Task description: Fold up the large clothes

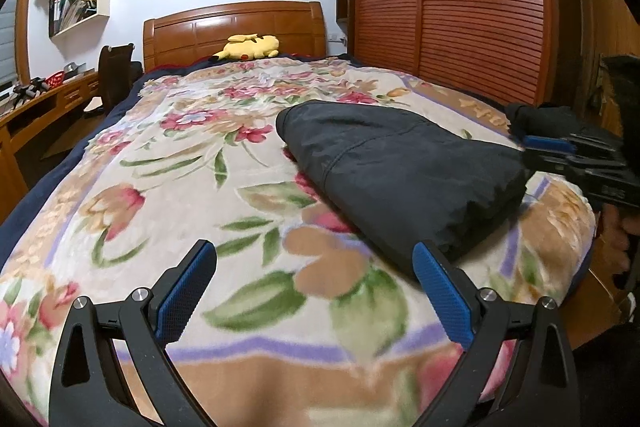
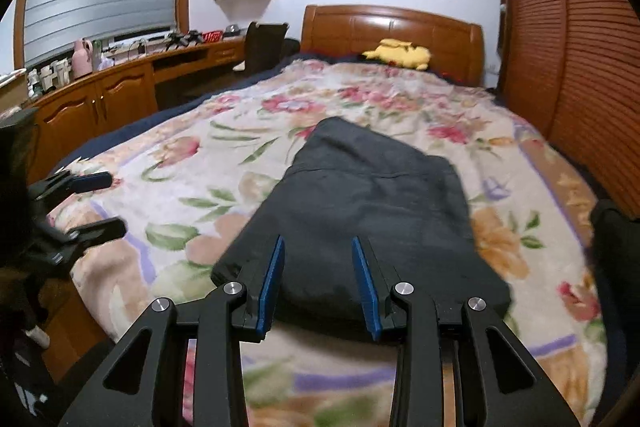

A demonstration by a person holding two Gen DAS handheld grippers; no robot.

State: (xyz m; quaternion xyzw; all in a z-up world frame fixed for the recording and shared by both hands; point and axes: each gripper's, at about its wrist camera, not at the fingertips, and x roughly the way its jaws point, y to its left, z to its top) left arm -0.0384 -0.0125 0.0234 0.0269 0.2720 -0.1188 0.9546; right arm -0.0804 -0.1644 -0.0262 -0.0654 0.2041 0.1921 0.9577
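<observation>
Dark folded garment (image 2: 360, 203) lies compact on the floral blanket (image 1: 168, 195) near the bed's foot, so folding looks nearly done; right claw (image 2: 318, 281) hovers half-open, left claw (image 1: 314, 291) wide, both empty.

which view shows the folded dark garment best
The right wrist view: the folded dark garment lies centred and whole on the floral blanket, seen between the open fingers of the right gripper. The left wrist view shows it off to the side at a slant, its near right end partly hidden by that gripper.
</observation>
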